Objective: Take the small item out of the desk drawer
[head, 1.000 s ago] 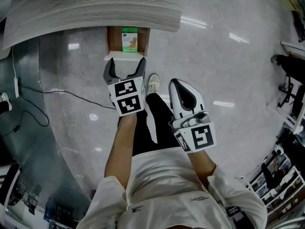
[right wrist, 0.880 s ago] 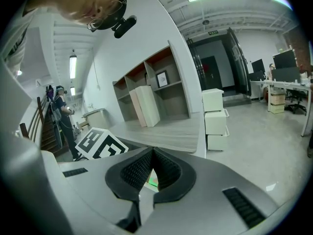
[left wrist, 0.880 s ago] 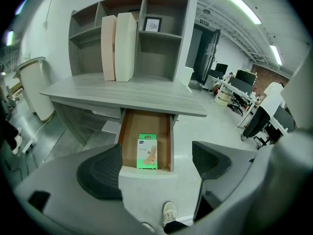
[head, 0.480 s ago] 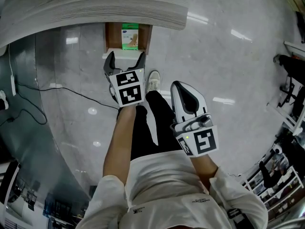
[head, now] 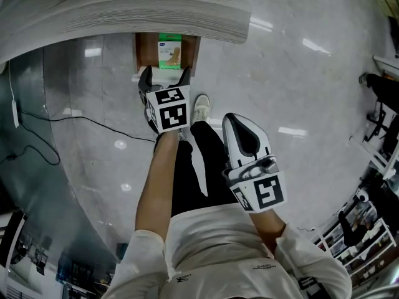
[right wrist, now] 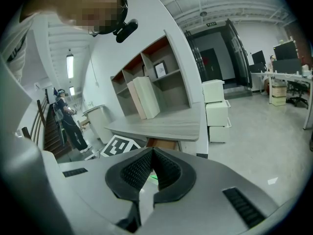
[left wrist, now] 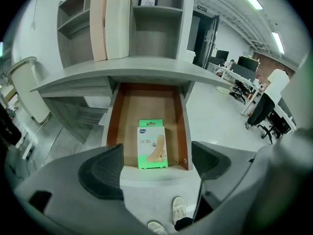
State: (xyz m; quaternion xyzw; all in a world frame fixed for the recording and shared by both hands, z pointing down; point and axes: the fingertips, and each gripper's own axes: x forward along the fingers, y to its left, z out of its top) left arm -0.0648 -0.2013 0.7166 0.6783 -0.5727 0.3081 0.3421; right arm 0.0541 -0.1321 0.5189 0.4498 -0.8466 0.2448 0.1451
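Observation:
A wooden desk drawer [head: 144, 53] [left wrist: 117, 126] stands pulled out from under the grey desk top [head: 124, 11]. Inside it lies a small green and white box [head: 169, 49] [left wrist: 151, 144], flat, near the drawer's front. My left gripper [head: 164, 75] [left wrist: 154, 164] is open, its jaws spread just before the drawer's front edge, the box in line between them but apart from them. My right gripper [head: 243, 124] [right wrist: 152, 153] is shut and empty, held back near the person's leg, away from the drawer.
Shelves [left wrist: 122, 18] with upright folders rise above the desk. A black cable [head: 75, 120] runs over the shiny floor at left. The person's white shoe [head: 200, 108] stands just right of the drawer. Office chairs and desks [left wrist: 264, 111] lie at far right.
My left gripper has moved forward, up to the drawer's front edge, still open. The right gripper has hardly shifted.

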